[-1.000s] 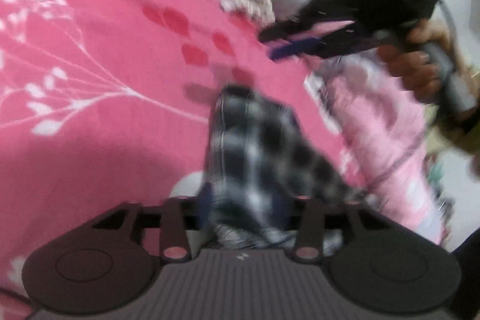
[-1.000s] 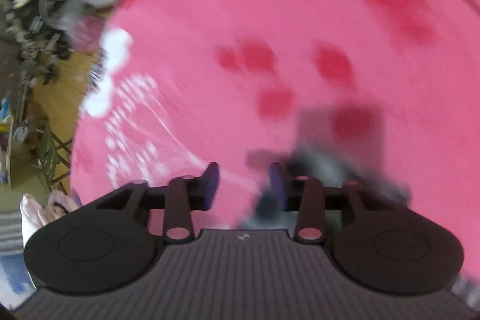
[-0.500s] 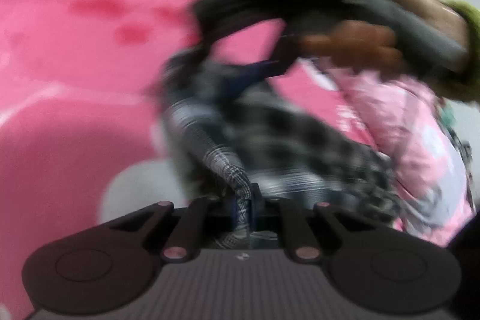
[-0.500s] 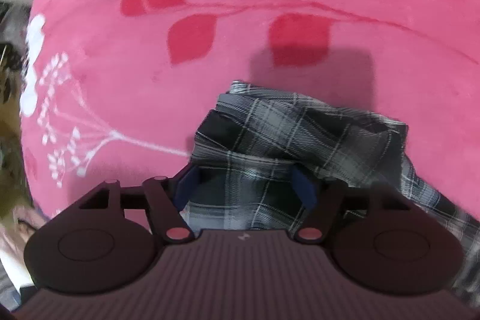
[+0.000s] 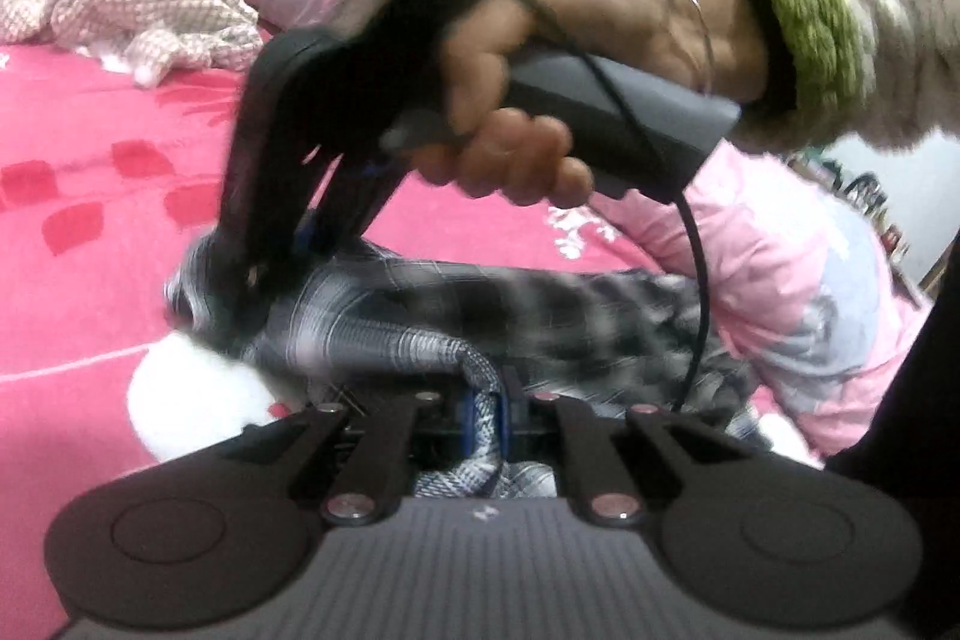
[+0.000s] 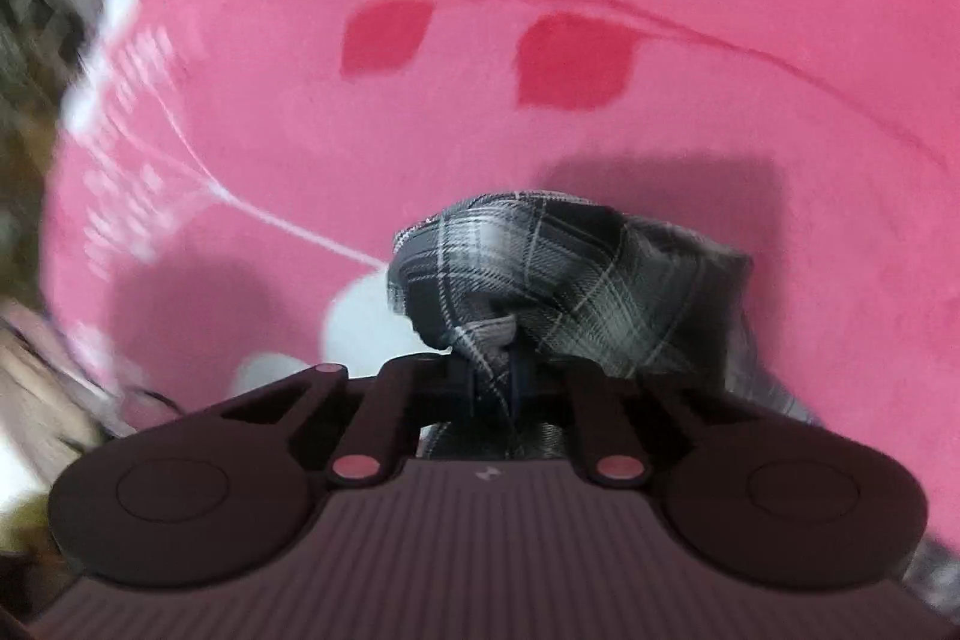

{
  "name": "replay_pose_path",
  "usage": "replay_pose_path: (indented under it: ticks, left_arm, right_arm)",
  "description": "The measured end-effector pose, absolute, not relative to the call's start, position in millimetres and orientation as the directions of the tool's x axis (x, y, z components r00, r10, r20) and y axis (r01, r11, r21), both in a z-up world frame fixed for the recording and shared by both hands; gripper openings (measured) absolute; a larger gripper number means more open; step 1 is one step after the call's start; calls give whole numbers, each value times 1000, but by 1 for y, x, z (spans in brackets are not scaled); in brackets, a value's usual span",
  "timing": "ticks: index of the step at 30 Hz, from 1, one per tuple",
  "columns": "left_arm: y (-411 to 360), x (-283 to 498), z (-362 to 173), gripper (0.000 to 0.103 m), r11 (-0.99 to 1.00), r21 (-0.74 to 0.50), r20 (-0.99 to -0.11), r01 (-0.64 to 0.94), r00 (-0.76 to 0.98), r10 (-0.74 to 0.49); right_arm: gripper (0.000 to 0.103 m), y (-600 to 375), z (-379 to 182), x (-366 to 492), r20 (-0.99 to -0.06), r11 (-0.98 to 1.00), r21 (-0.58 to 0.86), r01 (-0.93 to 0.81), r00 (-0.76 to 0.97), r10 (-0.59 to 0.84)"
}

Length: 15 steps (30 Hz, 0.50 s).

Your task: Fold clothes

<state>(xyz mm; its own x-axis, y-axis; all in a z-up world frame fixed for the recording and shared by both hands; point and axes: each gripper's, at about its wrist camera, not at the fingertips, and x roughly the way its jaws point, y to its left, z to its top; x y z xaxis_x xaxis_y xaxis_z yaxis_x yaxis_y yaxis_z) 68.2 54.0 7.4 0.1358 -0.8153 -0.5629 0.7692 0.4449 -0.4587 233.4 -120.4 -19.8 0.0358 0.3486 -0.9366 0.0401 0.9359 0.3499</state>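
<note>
On the pink bedspread printed with red leaves and white sprigs lies the plaid garment, grey, black and white, rumpled and stretched between the two tools; the left gripper has its jaws drawn narrow on a twisted fold at the garment's near edge; the right gripper, held in a hand with a green-cuffed fleecy sleeve, points steeply down at the garment's far end, its jaws having just closed onto a bunched corner, cloth pinched between them; beyond the garment, a checked beige cloth lies crumpled on the bedspread; beside the garment, a pink and grey quilt is heaped; no container shows.
</note>
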Motion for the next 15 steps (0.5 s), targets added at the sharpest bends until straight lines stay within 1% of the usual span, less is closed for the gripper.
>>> replay_pose_path:
  ticks: [3, 7, 10, 15]
  left_arm:
    - [71, 77, 12, 8, 428, -529, -505, 733, 134, -853]
    - [106, 95, 16, 7, 434, -636, -433, 638, 170, -885]
    - [132, 108, 21, 7, 471, -672, -414, 571, 238, -879]
    - [188, 125, 29, 7, 577, -669, -431, 469, 387, -815]
  right_arm:
    - [7, -138, -2, 223, -900, 905, 424, 40, 132, 416]
    - [5, -146, 12, 226, -844, 861, 507, 45, 231, 485]
    - [5, -126, 24, 238, -808, 840, 543, 2, 271, 522]
    - [5, -69, 26, 282, -776, 819, 568, -81, 280, 565]
